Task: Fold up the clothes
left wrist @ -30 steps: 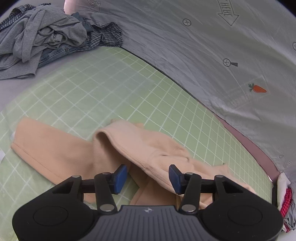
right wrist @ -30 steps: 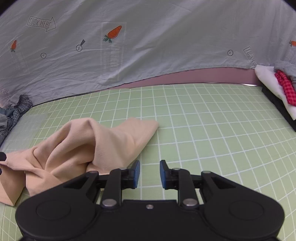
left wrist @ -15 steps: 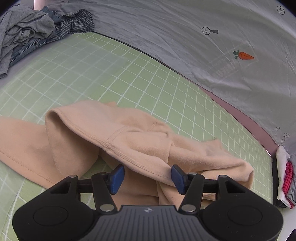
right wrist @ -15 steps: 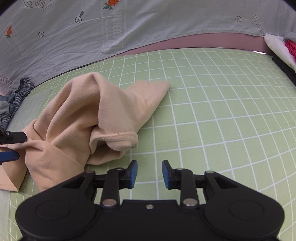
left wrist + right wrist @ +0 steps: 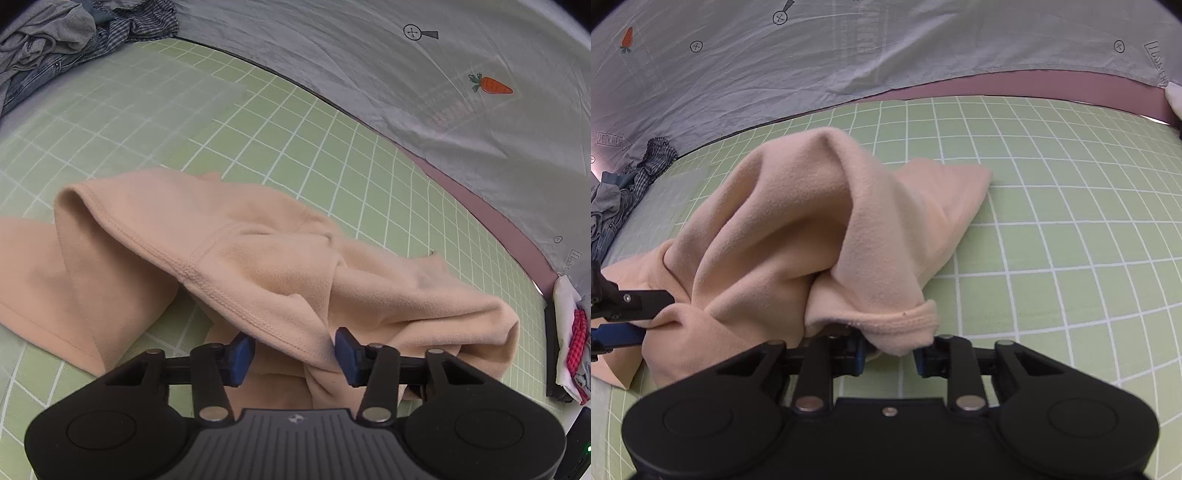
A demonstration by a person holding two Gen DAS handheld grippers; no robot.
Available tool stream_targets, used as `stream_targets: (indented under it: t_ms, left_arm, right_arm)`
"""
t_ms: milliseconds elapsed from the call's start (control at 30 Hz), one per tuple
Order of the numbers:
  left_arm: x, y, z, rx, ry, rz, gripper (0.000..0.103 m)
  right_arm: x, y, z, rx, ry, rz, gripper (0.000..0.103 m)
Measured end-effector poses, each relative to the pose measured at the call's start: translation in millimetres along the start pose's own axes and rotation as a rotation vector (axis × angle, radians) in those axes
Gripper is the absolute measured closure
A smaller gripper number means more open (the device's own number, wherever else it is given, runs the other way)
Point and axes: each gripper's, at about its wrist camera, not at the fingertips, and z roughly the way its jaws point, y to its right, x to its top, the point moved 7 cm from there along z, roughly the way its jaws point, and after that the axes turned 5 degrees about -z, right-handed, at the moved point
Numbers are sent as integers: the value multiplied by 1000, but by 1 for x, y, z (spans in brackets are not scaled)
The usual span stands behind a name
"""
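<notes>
A crumpled peach fleece garment (image 5: 258, 258) lies on the green grid mat (image 5: 166, 122). My left gripper (image 5: 293, 355) is open, low at the garment's near side, and a stitched hem runs down between its blue pads (image 5: 240, 356). In the right wrist view the same garment (image 5: 798, 221) rises in a fold, and its rolled cuff (image 5: 905, 326) hangs between the fingers of my open right gripper (image 5: 889, 357). The left gripper (image 5: 624, 319) shows at the left edge of that view, with fabric bulging between its fingers.
A pile of grey, denim and checked clothes (image 5: 55, 44) sits at the mat's far left. A grey sheet with carrot prints (image 5: 443, 74) drapes behind the mat. Folded white and red-checked items (image 5: 572, 332) are stacked at the right edge. Bare mat (image 5: 1071, 240) lies right of the garment.
Both grippers have moved forward and down to the garment. The hem now sits between the left fingers and the cuff between the right fingers. Both stay open.
</notes>
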Motion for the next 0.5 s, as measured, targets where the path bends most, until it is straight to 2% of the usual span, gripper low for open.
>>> stream_targets:
  t_ms: [33, 133, 200, 267, 300, 367, 500]
  left_arm:
    - [-2, 0, 2, -4, -8, 4, 86]
    - [-3, 0, 0, -1, -3, 16, 94]
    - [-1, -1, -5, -6, 10, 12, 94]
    - [3, -2, -13, -10, 32, 13, 95]
    - [6, -3, -18, -6, 49, 15, 95]
    - [14, -5, -28, -4, 80, 15, 95]
    - [33, 0, -51, -98, 111, -44, 95]
  right_arm:
    - [1, 2, -2, -11, 16, -6, 94]
    - [9, 16, -14, -61, 77, 0, 98]
    - [16, 30, -24, -109, 121, 19, 100]
    - [29, 49, -34, -181, 167, 21, 100]
    - [39, 63, -42, -244, 206, 10, 100]
    - [56, 84, -59, -302, 266, 16, 100]
    - [92, 103, -102, -378, 399, -31, 100]
